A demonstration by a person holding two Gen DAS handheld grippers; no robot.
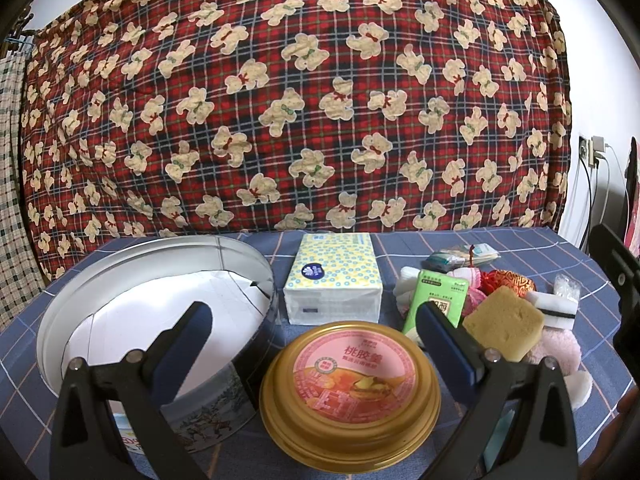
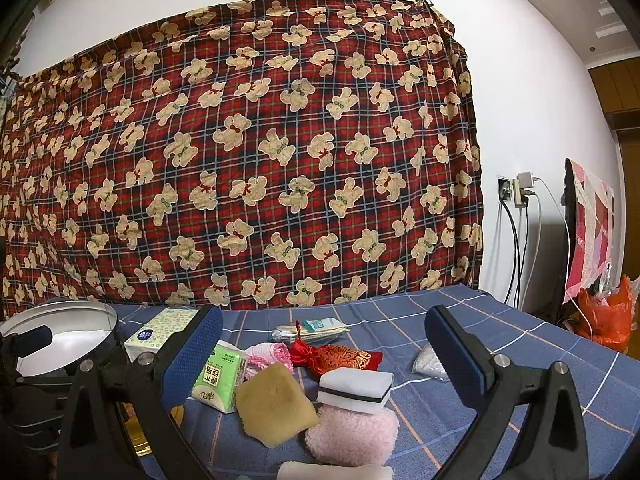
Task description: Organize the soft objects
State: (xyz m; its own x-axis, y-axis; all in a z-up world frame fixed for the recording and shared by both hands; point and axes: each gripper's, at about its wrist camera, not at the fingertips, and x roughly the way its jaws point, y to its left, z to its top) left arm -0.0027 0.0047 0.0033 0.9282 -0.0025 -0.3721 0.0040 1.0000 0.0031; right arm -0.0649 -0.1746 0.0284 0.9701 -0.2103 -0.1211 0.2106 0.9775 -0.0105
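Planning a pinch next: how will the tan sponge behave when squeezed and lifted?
The tan sponge looks porous, so it probably compresses and weighs little. It leans on the pink fluffy item, so lifting may nudge that. Its rough surface likely won't slip in the right tongs.

Reds, blues and pastels over a checked blue bench

The bench cloth [image 2: 500, 344] is patterned in blue with white and orange lines; the hanging cloth [image 1: 296, 96] is red plaid strewn with cream bears. A silver tin [image 1: 156, 276], a gold lid [image 1: 350, 396] printed pink, a tissue pack [image 1: 334, 276] dotted yellow and blue, a green packet [image 2: 220, 376], a tan sponge [image 2: 276, 408], a pink fluffy piece [image 2: 352, 434] and a red-and-gold pouch [image 2: 340, 358] are seen.
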